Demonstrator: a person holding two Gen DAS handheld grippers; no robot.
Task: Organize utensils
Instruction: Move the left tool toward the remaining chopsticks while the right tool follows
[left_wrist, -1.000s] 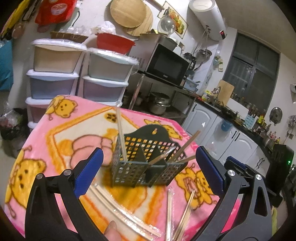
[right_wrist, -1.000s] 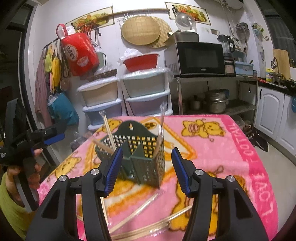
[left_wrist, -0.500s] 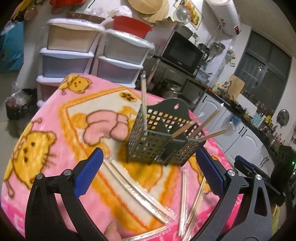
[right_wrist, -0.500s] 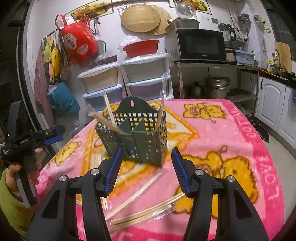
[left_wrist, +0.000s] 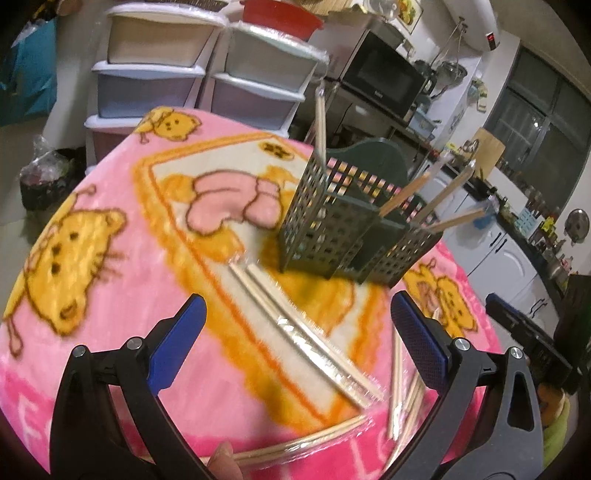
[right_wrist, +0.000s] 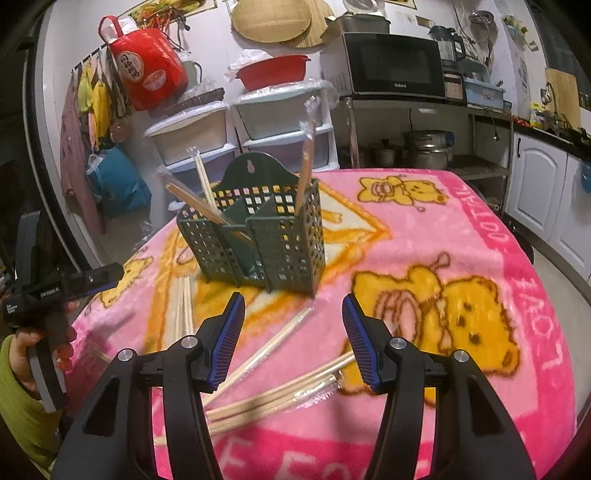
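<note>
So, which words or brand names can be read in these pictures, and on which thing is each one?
"Galanz", small and only just legible: on the microwave.
"LOVE FOOTBAL": on the pink blanket, along its edge; the last letters are unclear.
Chinese characters on the red bag: too blurred to read.
White print on the left gripper: too small to read.

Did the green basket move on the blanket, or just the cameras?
No. The green basket sits on the same orange patch of the pink blanket as before; only the cameras dipped lower.
</note>
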